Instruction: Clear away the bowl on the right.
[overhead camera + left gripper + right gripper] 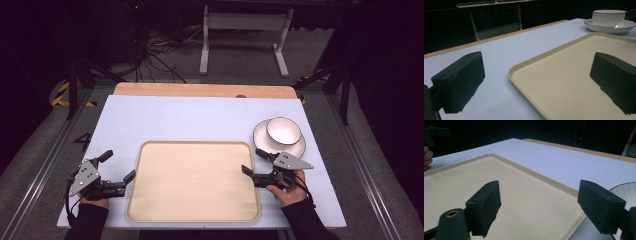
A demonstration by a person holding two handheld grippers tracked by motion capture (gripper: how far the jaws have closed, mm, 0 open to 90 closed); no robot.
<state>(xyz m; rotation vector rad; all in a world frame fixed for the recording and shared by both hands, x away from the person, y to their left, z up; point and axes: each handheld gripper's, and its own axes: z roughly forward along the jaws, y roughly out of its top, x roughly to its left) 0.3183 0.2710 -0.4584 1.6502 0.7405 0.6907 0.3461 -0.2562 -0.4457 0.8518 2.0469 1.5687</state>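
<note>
Tray [193, 181], cream-coloured and rectangular with rounded corners and a low raised rim, lying flat on the pale blue table cover [200, 117] between the two hand-held grippers. Left gripper [119, 167], at the tray's left edge, released: in the high view its two black jaws stand spread, one over the cover and one at the rim, and in the left gripper view the tray's rounded near corner [510, 72] lies in the gap between them, with the right-hand jaw hanging over the tray's bare floor and the left-hand jaw over the cover. Nothing is gripped. Right gripper [254, 161], at the tray's right edge, likewise released: in the right gripper view the jaws stand wide apart, the left-hand one above the tray floor [524, 202] and the right-hand one beyond the rim, so that the rim passes between them without being pressed. Whether either gripper touches the tray cannot be told. White bowl [283, 130] with a dark rim line, seated on a white saucer [260, 141] of the same trim, just beyond the right gripper and beside the tray's far right corner; from the left gripper it stands far across the tray, well apart. Each gripper carries a grey three-cornered plate on top and is held by a hand in a dark sleeve. A strip of bare wooden tabletop [200, 90] shows past the cover's far edge, well ahead of both grippers.
</note>
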